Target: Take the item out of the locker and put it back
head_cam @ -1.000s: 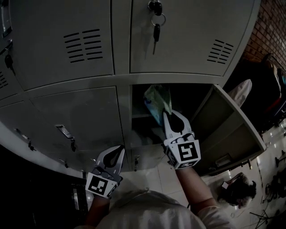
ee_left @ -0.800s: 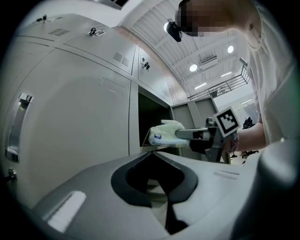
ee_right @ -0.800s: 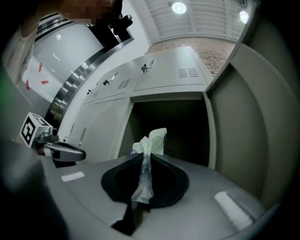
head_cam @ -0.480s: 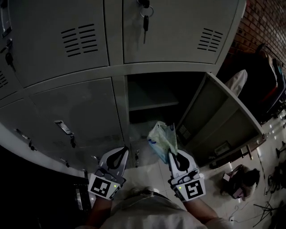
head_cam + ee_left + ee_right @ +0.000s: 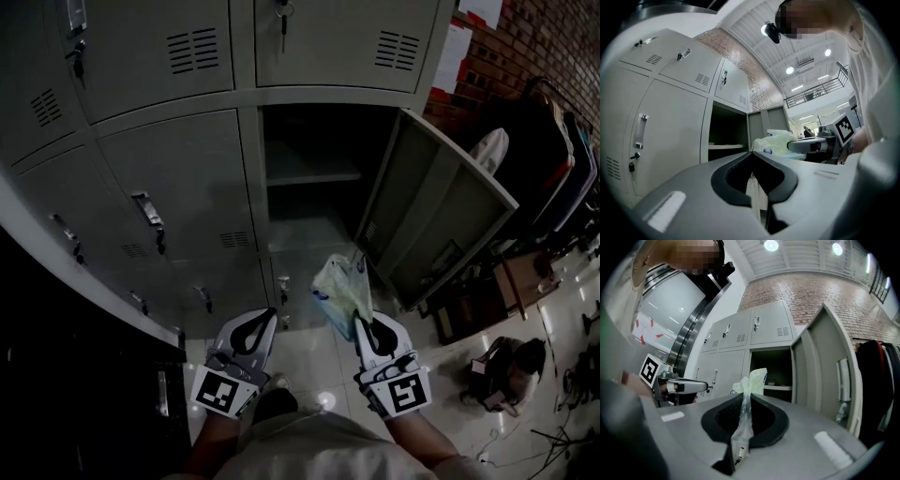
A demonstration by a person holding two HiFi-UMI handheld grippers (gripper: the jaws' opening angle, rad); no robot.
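While the right gripper [image 5: 358, 322] is held in front of the locker bank, its jaws are pressed together on the gathered neck of a pale green plastic bag [image 5: 339, 289]. In the right gripper view, the thin twisted plastic runs up between the pads of the right gripper [image 5: 742, 398], and the body of the plastic bag [image 5: 751, 379] stands above the jaw tips.

The plastic bag is outside the open locker compartment [image 5: 309, 169]. In the head view it sits below the lower edge of that opening, in the air above the tiled floor [image 5: 323, 361], touching only the right gripper. Blue print shows on one face of the bag; the lettering cannot be read.

The compartment door [image 5: 441, 211] is swung out to the right side of the opening. A shelf [image 5: 309, 174] crosses the compartment interior; no contents can be made out in its dark interior.

The left gripper [image 5: 269, 315] is held beside the right gripper, apart from it and apart from the bag. In the left gripper view, the jaws of the left gripper [image 5: 751, 154] meet at the tips with nothing between them.

A key [image 5: 281, 13] hangs from the lock of the closed door above the open compartment. A brick wall [image 5: 525, 37] stands to the right of the locker bank.
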